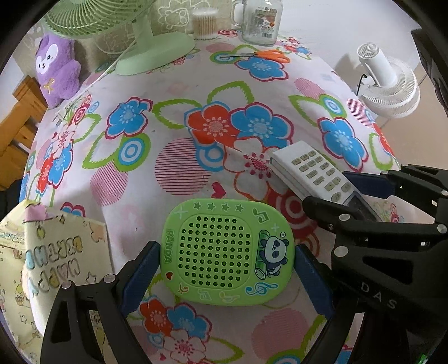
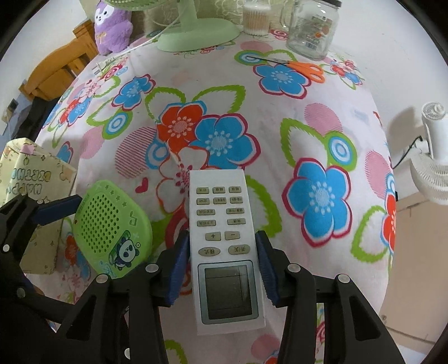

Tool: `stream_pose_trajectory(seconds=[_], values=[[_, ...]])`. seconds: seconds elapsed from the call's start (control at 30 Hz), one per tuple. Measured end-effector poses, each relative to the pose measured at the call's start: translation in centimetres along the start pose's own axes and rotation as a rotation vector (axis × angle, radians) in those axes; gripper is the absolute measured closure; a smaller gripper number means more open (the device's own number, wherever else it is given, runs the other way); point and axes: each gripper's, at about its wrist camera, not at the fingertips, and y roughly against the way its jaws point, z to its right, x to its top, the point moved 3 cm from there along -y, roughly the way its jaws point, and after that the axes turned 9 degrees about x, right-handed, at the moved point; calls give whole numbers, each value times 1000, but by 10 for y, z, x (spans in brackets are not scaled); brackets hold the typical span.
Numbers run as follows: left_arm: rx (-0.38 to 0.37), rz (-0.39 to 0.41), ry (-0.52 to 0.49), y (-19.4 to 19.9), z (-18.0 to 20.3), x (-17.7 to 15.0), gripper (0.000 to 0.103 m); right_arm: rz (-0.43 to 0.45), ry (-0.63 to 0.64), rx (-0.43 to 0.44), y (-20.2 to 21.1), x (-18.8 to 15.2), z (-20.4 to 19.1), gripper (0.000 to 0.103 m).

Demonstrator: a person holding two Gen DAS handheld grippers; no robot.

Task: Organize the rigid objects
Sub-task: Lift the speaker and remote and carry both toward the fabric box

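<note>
Here the left gripper (image 1: 226, 268) stands spread wide, its blue pads against the two sides of a green panda speaker (image 1: 227, 252), which it pinches flat-side up above the flowered tablecloth (image 1: 173, 117). The right gripper (image 2: 221, 268) is drawn in much narrower around a white remote control (image 2: 224, 246), keypad and small screen facing up; the left pad presses the remote's edge, while the right pad seems to touch it too, though a thin gap may remain there, hard to judge through the fisheye. The two grippers sit close side by side, speaker just left of the remote.

A yellow patterned gift bag (image 1: 42, 252) lies near the left gripper at the table's edge. Well apart, toward the far side, stand a green desk fan (image 1: 145, 42), a purple plush toy (image 1: 57, 70), a tub of cotton swabs (image 1: 205, 23) and a glass mug jar (image 1: 259, 22), with orange-handled scissors (image 1: 266, 56) lying just before the jar. A white fan (image 1: 392, 84) stands off the table to the right.
</note>
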Motion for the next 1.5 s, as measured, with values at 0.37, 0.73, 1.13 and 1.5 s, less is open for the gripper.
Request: stream_pose_trajectory(seconds=[0.37,0.73,1.13,1.5], values=[[-2,38,-26,32,0,-9,8,57,-46,-8,32,-16,-14,55],[9,93,-61,68,-9,-13,8,127,-92,-24,68,-23,-33,55],[16,146,-84,102,-23,-15,8,190,-133,-51,103,-25,-55,55],[9,178,-85,124,-37,-22,8,225,-145,-79,124,-27,-75,55]])
